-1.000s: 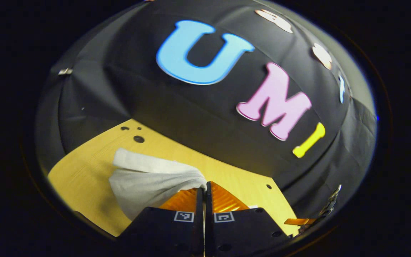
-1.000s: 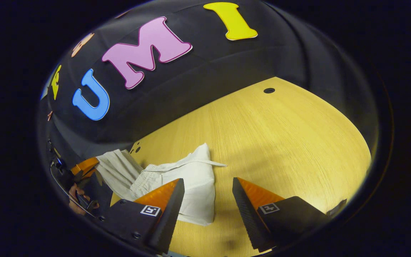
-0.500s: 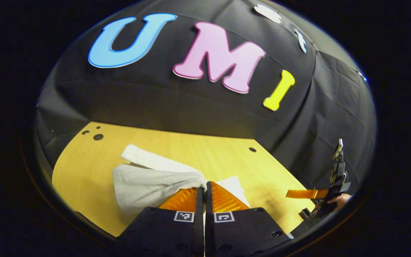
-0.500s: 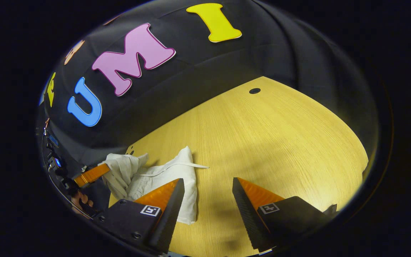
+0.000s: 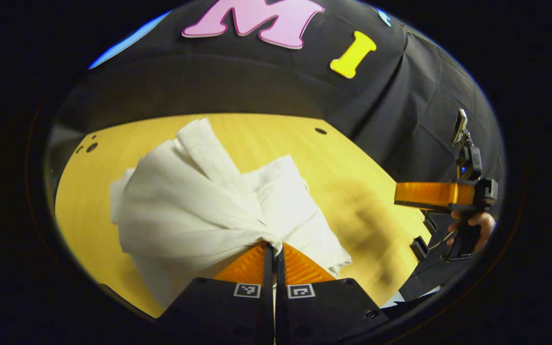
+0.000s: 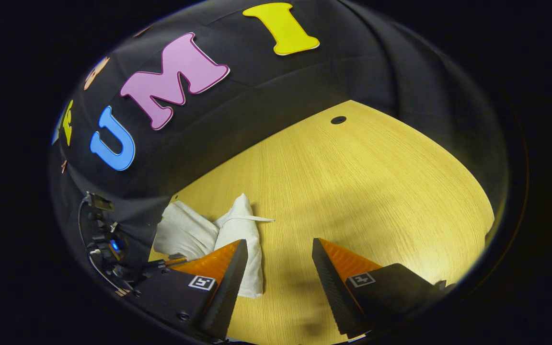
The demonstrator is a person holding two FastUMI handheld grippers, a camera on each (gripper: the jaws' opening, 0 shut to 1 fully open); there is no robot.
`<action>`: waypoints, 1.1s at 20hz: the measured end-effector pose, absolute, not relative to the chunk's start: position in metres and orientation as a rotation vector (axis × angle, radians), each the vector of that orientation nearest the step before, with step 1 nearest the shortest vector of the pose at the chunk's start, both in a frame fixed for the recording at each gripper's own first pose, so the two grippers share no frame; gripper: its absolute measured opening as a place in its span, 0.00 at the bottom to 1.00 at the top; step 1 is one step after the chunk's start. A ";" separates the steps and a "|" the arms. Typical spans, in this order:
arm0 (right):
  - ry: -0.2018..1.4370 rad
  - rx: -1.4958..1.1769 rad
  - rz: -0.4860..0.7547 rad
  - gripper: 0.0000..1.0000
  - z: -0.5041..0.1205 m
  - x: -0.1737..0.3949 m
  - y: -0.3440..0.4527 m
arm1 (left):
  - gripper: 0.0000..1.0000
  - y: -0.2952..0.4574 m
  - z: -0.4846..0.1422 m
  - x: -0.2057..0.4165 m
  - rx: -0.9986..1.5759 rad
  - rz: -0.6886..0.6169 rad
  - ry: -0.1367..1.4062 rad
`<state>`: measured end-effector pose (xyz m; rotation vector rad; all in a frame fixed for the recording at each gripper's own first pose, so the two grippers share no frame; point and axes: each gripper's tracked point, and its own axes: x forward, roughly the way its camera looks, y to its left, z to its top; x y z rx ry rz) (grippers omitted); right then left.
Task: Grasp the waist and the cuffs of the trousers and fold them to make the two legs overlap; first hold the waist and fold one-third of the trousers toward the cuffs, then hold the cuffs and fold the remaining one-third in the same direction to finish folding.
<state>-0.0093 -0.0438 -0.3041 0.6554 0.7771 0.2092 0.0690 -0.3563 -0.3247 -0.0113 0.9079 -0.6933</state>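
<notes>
In the left gripper view the left tongs (image 5: 274, 249) are pinched tight on a bunched edge of the white trousers (image 5: 194, 211), the cloth fanning out from the fingertips in taut creases; which edge this is, waist or cuff, cannot be told. The rest of the trousers lies heaped in loose layers on the table (image 5: 362, 191), so the pinch looks meant to lift one end and carry it over the rest. Off to the right the right tongs (image 5: 429, 194) show side-on, held by a hand (image 5: 477, 223) well apart from the cloth above the table edge, and a shadow falls on the bare wood between them and the heap. In the right gripper view the right tongs (image 6: 276, 268) stand wide apart with nothing between the fingers, hanging over bare table (image 6: 376, 182). The trousers (image 6: 209, 235) sit to the left, just beside the left-hand finger, as a crumpled bundle with a drawstring (image 6: 252, 219) trailing onto the wood. That string suggests the waist lies on this near side, which would explain why the free tongs wait here ready to take it. By this judgement the fold is early: the legs are not yet laid flat or overlapped, and the next move calls for a second grip so the cloth can be spread rather than dragged
</notes>
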 end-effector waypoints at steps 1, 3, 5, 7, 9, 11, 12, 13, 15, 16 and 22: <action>0.781 0.657 0.210 0.84 -0.305 -0.009 -0.044 | 0.06 -0.359 -0.333 0.065 -0.015 -0.686 0.936; 0.785 0.666 0.210 0.84 -0.307 -0.007 -0.044 | 0.06 -0.359 -0.343 0.060 -0.043 -0.676 0.969; 0.786 0.670 0.207 0.84 -0.308 -0.005 -0.046 | 0.10 -0.359 -0.344 0.060 -0.108 -0.679 0.966; 0.788 0.671 0.204 0.84 -0.311 -0.004 -0.049 | 0.26 -0.364 -0.338 0.058 -0.198 -0.710 0.965; 0.791 0.671 0.203 0.84 -0.313 -0.003 -0.050 | 0.59 -0.373 -0.329 0.052 -0.229 -0.729 0.954; 0.789 0.677 0.202 0.84 -0.312 -0.002 -0.048 | 0.84 -0.376 -0.326 0.047 -0.181 -0.732 0.940; 0.788 0.681 0.203 0.84 -0.311 -0.002 -0.048 | 0.89 -0.380 -0.322 0.042 -0.154 -0.745 0.934; 0.788 0.684 0.203 0.84 -0.310 -0.003 -0.048 | 0.94 -0.380 -0.316 0.038 -0.129 -0.758 0.926; 0.783 0.692 0.207 0.84 -0.306 -0.003 -0.045 | 0.95 -0.382 -0.307 0.033 -0.095 -0.781 0.914; 0.779 0.697 0.213 0.84 -0.304 -0.003 -0.042 | 0.95 -0.383 -0.300 0.028 -0.103 -0.798 0.912; 0.764 0.698 0.233 0.84 -0.291 -0.010 -0.032 | 0.94 -0.366 -0.256 0.004 -0.254 -0.795 0.906</action>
